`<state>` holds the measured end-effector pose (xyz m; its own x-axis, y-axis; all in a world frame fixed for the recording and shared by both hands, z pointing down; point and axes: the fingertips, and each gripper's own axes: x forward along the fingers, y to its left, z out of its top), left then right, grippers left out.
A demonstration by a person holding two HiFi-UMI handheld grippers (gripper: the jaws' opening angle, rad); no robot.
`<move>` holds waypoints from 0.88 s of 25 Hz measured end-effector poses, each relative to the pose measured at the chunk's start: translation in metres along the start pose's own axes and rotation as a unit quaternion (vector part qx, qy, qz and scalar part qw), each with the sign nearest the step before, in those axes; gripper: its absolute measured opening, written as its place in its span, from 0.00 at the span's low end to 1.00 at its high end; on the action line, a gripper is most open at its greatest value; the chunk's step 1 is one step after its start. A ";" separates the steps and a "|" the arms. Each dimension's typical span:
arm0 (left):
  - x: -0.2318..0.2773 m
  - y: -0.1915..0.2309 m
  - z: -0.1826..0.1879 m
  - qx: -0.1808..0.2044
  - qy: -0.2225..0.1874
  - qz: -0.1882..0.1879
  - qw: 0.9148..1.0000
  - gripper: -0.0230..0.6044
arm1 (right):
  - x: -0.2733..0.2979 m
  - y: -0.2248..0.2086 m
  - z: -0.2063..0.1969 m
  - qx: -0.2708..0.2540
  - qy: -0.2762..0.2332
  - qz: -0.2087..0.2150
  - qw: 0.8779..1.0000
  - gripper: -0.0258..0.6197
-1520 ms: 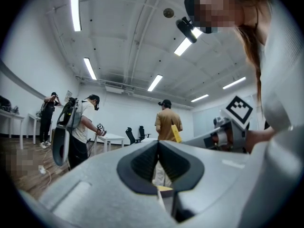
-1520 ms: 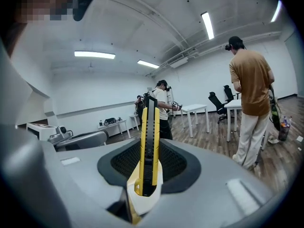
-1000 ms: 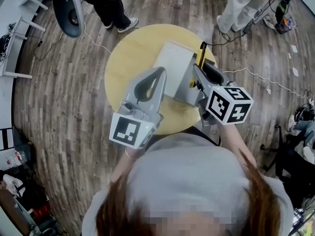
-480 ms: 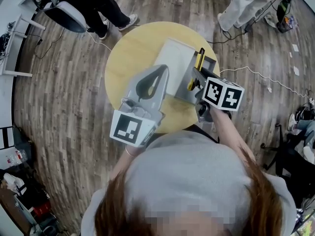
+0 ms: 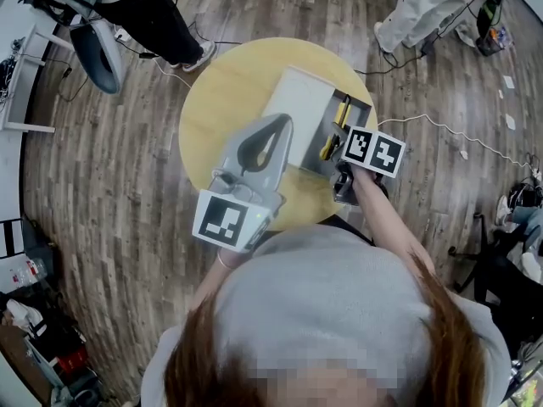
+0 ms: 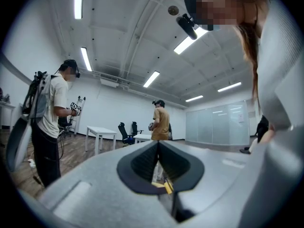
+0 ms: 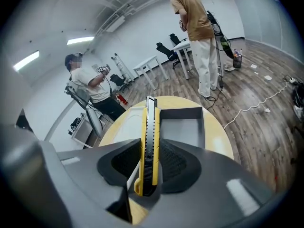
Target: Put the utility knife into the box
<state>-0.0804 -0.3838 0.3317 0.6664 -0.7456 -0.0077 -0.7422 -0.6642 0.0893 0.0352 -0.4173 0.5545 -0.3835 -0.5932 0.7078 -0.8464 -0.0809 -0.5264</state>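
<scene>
A yellow and black utility knife point(image 7: 150, 122) stands lengthwise between the jaws of my right gripper point(image 7: 151, 146), which is shut on it. In the head view the right gripper point(image 5: 333, 142) holds the utility knife point(image 5: 341, 108) low over the open grey box point(image 5: 363, 110) on the round yellow table point(image 5: 216, 100). The knife's tip points over the grey box point(image 7: 183, 127). Its white lid point(image 5: 297, 108) lies open to the left. My left gripper point(image 5: 277, 125) hovers above the table's near side, its jaws together with nothing held. The left gripper point(image 6: 158, 145) points out into the room.
People stand on the wooden floor beyond the table, one at the far left point(image 5: 144, 11) and one at the far right point(image 5: 416, 7). A white cable point(image 5: 458, 138) runs across the floor to the right. Chairs and white tables point(image 6: 102, 134) stand farther off.
My right gripper has sunk with the knife, down toward the box's right half. The left gripper has barely moved. The person at the far left has shifted left.
</scene>
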 end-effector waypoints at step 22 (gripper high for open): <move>0.001 0.012 0.004 0.001 -0.005 0.011 1.000 0.04 | 0.054 -0.038 -0.040 0.044 0.092 -0.060 0.993 0.23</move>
<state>-0.0887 -0.3923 0.3292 0.6493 -0.7603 -0.0167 -0.7566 -0.6480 0.0872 0.0319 -0.4145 0.6310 -0.3494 -0.4190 0.8381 -0.8575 -0.2176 -0.4662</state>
